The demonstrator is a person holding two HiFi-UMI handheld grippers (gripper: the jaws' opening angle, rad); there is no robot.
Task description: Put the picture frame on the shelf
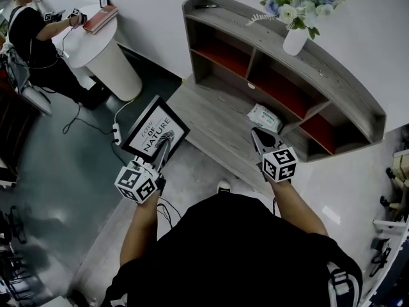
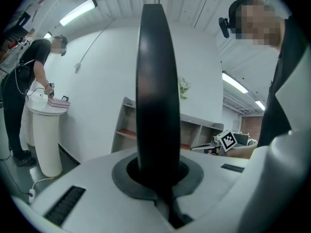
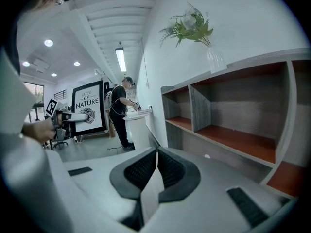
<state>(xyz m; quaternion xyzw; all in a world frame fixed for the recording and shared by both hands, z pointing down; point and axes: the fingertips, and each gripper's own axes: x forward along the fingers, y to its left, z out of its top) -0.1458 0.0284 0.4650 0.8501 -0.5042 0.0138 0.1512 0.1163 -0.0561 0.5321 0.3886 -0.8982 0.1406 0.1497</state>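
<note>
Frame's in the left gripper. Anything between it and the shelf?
Nothing visible stands between the picture frame, clamped in the left gripper, and the shelf. On the shelf, a vase of flowers occupies part of the top and a white packet lies on the low front ledge.

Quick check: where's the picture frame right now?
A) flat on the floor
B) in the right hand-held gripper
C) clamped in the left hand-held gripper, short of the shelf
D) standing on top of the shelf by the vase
C: the left hand-held gripper has its jaws closed on the black edge of the picture frame, which is in the air short of the shelf.
</note>
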